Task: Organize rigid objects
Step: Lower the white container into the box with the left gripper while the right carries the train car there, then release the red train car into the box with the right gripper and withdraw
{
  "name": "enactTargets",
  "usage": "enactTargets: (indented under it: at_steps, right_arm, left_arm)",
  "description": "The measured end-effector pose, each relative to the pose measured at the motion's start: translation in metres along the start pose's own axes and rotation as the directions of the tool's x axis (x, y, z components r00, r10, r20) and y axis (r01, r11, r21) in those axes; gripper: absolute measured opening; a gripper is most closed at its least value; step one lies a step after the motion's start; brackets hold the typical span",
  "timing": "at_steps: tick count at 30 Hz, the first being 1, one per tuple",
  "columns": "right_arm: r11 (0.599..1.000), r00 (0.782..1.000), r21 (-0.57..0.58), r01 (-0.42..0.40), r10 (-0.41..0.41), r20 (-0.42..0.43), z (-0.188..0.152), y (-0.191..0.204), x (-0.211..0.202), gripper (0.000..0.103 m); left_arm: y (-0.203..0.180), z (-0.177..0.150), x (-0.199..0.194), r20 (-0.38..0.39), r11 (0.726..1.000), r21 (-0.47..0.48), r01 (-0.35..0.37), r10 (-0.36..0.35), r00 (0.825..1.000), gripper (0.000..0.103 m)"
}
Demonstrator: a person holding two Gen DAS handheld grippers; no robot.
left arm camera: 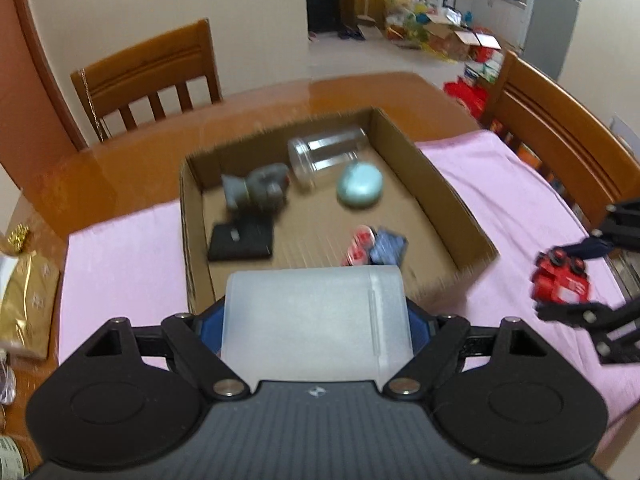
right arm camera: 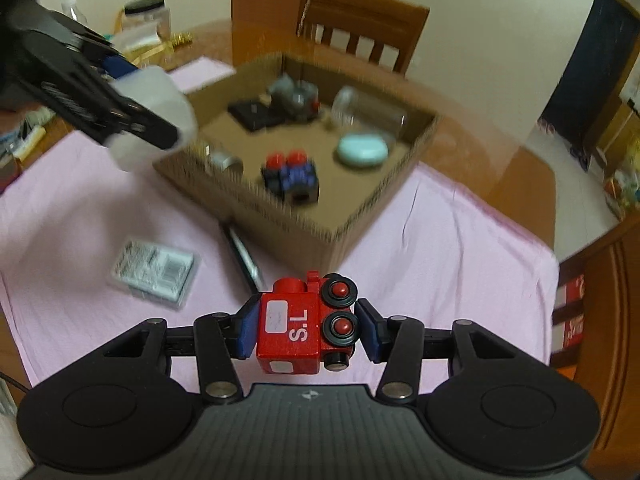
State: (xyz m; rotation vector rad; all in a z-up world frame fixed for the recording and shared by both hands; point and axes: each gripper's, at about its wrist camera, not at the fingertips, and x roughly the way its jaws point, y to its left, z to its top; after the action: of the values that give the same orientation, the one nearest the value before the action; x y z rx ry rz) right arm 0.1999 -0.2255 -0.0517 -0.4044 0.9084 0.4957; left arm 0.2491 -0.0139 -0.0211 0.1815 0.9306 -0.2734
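My left gripper (left arm camera: pixel 316 320) is shut on a frosted white plastic box (left arm camera: pixel 316 312), held in the air before the near wall of an open cardboard box (left arm camera: pixel 452 200). In the right wrist view that same frosted box (right arm camera: pixel 160 96) hangs at the upper left. My right gripper (right arm camera: pixel 306 328) is shut on a red toy train engine (right arm camera: pixel 296 328) with black wheels, lifted above the pink cloth (right arm camera: pixel 460 260). The left wrist view shows that red engine (left arm camera: pixel 560 282) at the right. Inside the cardboard box (right arm camera: pixel 360 216) lie a clear jar (left arm camera: pixel 326 152), a pale blue oval case (left arm camera: pixel 359 185), a grey toy (left arm camera: pixel 256 188), a black flat case (left arm camera: pixel 242 238) and a blue-and-red toy train car (right arm camera: pixel 292 176).
On the pink cloth lie a clear plastic packet (right arm camera: pixel 154 270) and a dark pen-like stick (right arm camera: pixel 244 258) near the box's front corner. Wooden chairs (left arm camera: pixel 148 76) stand around the brown table. Gold-wrapped items (left arm camera: pixel 24 300) and jars (right arm camera: pixel 146 14) crowd the table's left side.
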Motion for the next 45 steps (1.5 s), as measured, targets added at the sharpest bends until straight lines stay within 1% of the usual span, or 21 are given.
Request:
enactTargets:
  at_steps: [4,8,9,10,11,13,15,18,22,26,33,37,45]
  right_arm:
    - [1.000,0.999,-0.009,0.008,-0.007,0.044,0.020,-0.004,-0.009,0.054]
    - [1.000,0.997,-0.020,0.022,-0.020,0.074,0.037,-0.006,-0.011,0.054]
    - [0.999,0.997,-0.022,0.023,-0.021,0.078,0.041,-0.006,-0.011,0.054]
    - [0.999,0.996,-0.026,0.025,-0.023,0.081,0.044,-0.006,-0.010,0.054]
    - [0.999,0.996,-0.029,0.027,-0.024,0.084,0.047,-0.005,-0.009,0.054]
    - [0.999,0.996,-0.032,0.028,-0.025,0.085,0.052,-0.004,-0.005,0.054]
    - [0.999,0.996,-0.034,0.026,-0.023,0.086,0.058,-0.003,-0.001,0.054]
    - [0.999,0.996,-0.039,0.023,-0.019,0.087,0.066,-0.002,0.005,0.054]
    - [0.999,0.996,-0.046,0.017,-0.013,0.085,0.078,0.000,0.012,0.054]
    - [0.998,0.997,-0.054,0.013,-0.008,0.079,0.094,0.001,0.023,0.054]
    - [0.998,0.997,-0.061,0.007,-0.002,0.071,0.124,0.002,0.045,0.054]
    - [0.997,0.998,-0.078,0.008,-0.003,0.068,0.143,0.005,0.058,0.054]
    - [0.998,0.998,-0.066,0.013,-0.009,0.061,0.177,0.005,0.094,0.054]
  left_arm:
    - [0.011,0.019,0.020,0.010,0.999,-0.051,-0.018,0.018,1.000,0.083]
    - [0.022,0.028,0.042,0.020,0.995,-0.091,-0.050,0.052,0.998,0.084]
    - [0.024,0.029,0.046,0.024,0.993,-0.098,-0.066,0.069,0.997,0.085]
    - [0.025,0.029,0.049,0.025,0.991,-0.102,-0.083,0.086,0.996,0.092]
    - [0.027,0.028,0.049,0.028,0.989,-0.105,-0.102,0.105,0.994,0.093]
    - [0.029,0.024,0.046,0.035,0.989,-0.104,-0.101,0.105,0.994,0.093]
    - [0.032,0.017,0.040,0.026,0.989,-0.119,-0.085,0.089,0.996,0.093]
    - [0.037,0.002,0.029,0.015,0.986,-0.147,-0.082,0.085,0.996,0.094]
    - [0.048,-0.019,0.012,-0.001,0.973,-0.209,-0.092,0.094,0.996,0.095]
    - [0.057,-0.037,-0.001,-0.014,0.958,-0.260,-0.120,0.121,0.993,0.096]
    - [0.074,-0.060,-0.017,-0.014,0.932,-0.311,-0.186,0.191,0.982,0.096]
    - [0.083,-0.068,-0.023,-0.016,0.921,-0.333,-0.200,0.206,0.978,0.096]
    - [0.091,-0.081,-0.032,-0.010,0.908,-0.372,-0.193,0.204,0.979,0.096]
